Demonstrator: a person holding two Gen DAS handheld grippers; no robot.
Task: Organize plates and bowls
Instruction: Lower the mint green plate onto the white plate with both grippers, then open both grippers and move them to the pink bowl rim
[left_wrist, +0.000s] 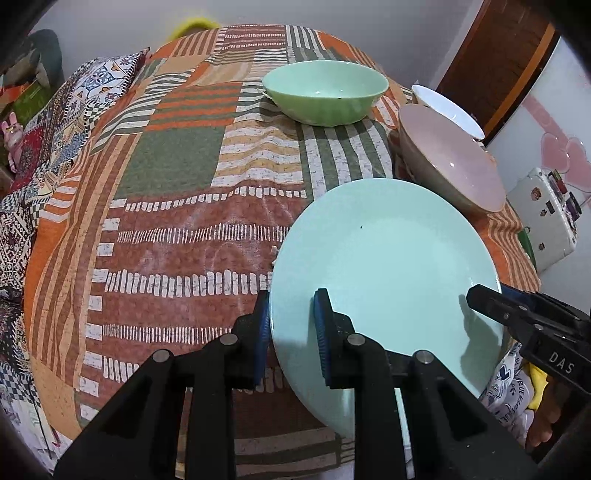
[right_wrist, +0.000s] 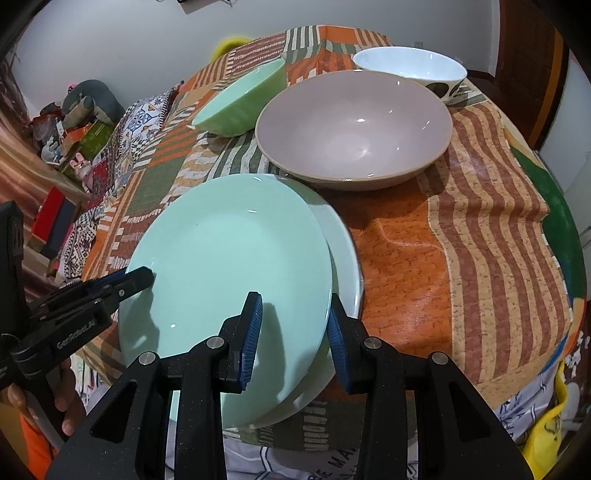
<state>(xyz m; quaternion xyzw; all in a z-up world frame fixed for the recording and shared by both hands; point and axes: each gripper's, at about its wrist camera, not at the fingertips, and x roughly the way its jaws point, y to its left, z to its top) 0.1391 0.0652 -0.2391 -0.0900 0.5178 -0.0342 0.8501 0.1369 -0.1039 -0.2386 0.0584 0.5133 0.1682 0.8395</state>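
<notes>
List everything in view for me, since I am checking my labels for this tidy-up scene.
mint plate: one, pale mint, near table edge, gripped at both rims, lying partly over the white plate
white plate: one, whitish, under the mint plate, mostly hidden
pink bowl: one, dusty pink, behind the plates
green bowl: one, light green, far side, left of the pink bowl
white bowl: one, white with dark spots outside, far right
tablecloth: one, orange, green and cream patchwork, covering the table
left gripper: one, black with blue pads, shut on the mint plate's left rim
right gripper: one, black with blue pads, on the plate's right rim
</notes>
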